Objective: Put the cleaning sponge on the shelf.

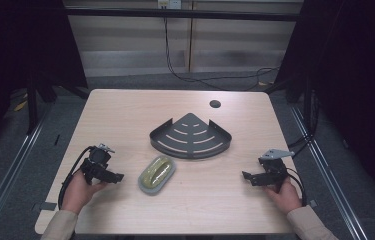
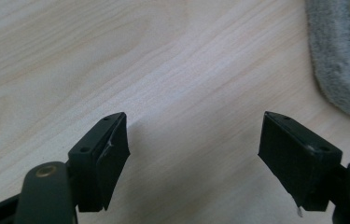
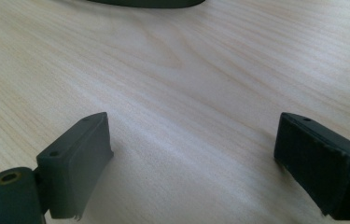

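Grippers low over the bench, one in each of my hands near the front edge. My left gripper (image 1: 116, 177) sits toward the front left corner, jaws spread with only bare wood between them, and the grey soap dish (image 1: 157, 174) with its yellow-green bar lies just beside it, toward the middle. My right gripper (image 1: 247, 176) hovers toward the front right corner, jaws wide apart, nothing between them. Farther back, mid-bench, rests the dark fan-shaped rack (image 1: 191, 136).
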A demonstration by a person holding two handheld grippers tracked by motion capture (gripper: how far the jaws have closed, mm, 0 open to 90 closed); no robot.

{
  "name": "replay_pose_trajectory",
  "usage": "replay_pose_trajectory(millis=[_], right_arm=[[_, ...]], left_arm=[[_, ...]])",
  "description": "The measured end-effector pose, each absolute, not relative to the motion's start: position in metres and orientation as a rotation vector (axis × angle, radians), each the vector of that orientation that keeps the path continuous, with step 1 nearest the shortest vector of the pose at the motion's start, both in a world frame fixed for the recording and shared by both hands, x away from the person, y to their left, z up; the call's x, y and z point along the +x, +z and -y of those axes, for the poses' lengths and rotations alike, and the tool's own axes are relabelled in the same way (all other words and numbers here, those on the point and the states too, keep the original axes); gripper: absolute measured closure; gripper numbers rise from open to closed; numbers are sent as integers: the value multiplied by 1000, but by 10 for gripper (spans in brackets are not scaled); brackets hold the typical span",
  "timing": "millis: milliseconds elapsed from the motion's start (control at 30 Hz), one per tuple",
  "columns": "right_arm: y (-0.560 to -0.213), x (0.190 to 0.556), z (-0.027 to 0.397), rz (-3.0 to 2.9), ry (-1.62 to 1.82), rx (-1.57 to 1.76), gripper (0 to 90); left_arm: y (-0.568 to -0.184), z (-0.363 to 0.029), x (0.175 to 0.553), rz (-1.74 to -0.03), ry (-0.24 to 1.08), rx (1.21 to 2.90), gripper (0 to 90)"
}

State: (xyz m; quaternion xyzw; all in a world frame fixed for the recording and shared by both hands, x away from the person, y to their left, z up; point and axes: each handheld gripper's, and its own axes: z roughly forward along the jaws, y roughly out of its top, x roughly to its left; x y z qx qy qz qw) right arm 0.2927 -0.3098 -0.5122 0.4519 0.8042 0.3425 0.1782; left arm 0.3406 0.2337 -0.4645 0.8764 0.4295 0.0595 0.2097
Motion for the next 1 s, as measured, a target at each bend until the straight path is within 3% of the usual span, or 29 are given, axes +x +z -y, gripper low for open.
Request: replay_pose_trajectory(millis=[1000], right_arm=[[-512,293,310,-2274,970,1279,104]], left_arm=[[-397,-175,361,-1105,27,2598,280]])
